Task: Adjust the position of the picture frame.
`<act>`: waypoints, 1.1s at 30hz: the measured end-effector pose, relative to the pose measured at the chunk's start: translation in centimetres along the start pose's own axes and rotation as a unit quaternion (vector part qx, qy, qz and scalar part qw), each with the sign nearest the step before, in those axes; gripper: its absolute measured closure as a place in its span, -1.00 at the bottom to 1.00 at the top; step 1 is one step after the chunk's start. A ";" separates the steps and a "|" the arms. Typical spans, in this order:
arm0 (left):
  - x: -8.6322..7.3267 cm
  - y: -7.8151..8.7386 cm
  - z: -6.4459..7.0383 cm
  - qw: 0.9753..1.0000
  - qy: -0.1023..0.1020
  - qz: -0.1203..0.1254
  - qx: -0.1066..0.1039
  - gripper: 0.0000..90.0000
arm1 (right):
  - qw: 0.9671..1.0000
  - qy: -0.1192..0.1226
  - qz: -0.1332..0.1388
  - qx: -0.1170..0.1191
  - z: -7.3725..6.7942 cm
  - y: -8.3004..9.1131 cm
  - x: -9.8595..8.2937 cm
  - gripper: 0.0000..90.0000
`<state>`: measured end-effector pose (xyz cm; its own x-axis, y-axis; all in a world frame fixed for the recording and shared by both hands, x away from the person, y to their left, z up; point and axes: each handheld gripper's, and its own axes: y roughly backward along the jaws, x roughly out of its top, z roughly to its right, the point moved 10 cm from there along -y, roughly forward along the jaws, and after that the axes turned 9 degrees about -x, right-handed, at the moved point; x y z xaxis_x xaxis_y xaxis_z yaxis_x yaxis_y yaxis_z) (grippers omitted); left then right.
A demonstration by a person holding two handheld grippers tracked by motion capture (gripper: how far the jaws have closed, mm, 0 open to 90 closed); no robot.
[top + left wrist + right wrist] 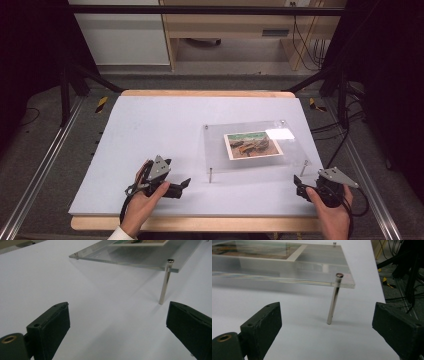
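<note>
High view: on the white table, right of centre, a clear acrylic plate raised on slim metal legs, a picture card and a small white slip lying on top of it. At the near edge, left gripper held low over the table, tips aimed rightward at the plate's near-left leg, short of touching it. Right gripper at the near right corner, just beside the plate's near-right leg. Beyond the table, a light wooden shelf unit and dark frame struts.

Left gripper view: black jaws spread wide, nothing between them but bare table. Ahead and to the right, one metal leg standing upright under a corner of the acrylic plate, the card's edge visible at the top.

Right gripper view: jaws likewise spread wide apart, gripping nothing. Straight ahead, in line with the gap between them but farther off, another upright metal leg, capped by a screw head through the plate's corner; card seen along the transparent slab at upper left.
</note>
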<state>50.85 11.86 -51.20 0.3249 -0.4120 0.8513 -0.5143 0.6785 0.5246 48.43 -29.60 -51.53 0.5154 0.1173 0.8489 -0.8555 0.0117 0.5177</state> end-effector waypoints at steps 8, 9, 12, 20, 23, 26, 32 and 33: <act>-0.5 -0.5 0.0 0.999 -0.032 -0.010 0.027 -0.89 | 0.999 0.030 -0.015 -0.015 0.1 -0.2 -0.8 -0.60; -0.5 -0.5 -0.2 0.998 -0.038 -0.008 0.039 -0.89 | 0.999 0.029 -0.017 -0.018 0.2 -0.2 -0.9 -0.57; -0.6 -0.6 -0.1 0.999 -0.036 -0.006 0.033 -0.88 | 0.999 0.029 -0.007 -0.025 0.5 -0.1 -0.9 -0.43; -0.7 -1.1 1.2 0.998 -0.058 -0.012 0.015 -0.90 | 0.999 -0.014 0.019 -0.037 1.8 -0.7 -0.5 -0.22; -0.6 -1.2 1.4 0.999 -0.052 -0.006 0.010 -0.90 | 0.999 -0.028 0.021 -0.028 1.9 -1.0 -0.2 -0.22; -0.1 -1.2 1.6 0.999 -0.041 0.011 0.004 -0.90 | 0.999 -0.025 0.023 -0.023 1.9 -1.5 0.0 -0.22; 0.6 -0.9 2.1 0.999 -0.015 0.036 -0.013 -0.91 | 1.000 -0.017 0.018 -0.011 1.5 -2.5 0.4 -0.14; 0.7 -0.9 2.2 0.999 -0.014 0.038 -0.016 -0.91 | 1.000 -0.017 0.019 -0.004 1.3 -2.7 0.4 -0.11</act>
<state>49.78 9.59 -51.06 0.2645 -0.3753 0.8884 -0.5100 0.7274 0.4591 50.98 -30.88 -52.45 0.4846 0.0834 0.8707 -0.8743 0.0155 0.4851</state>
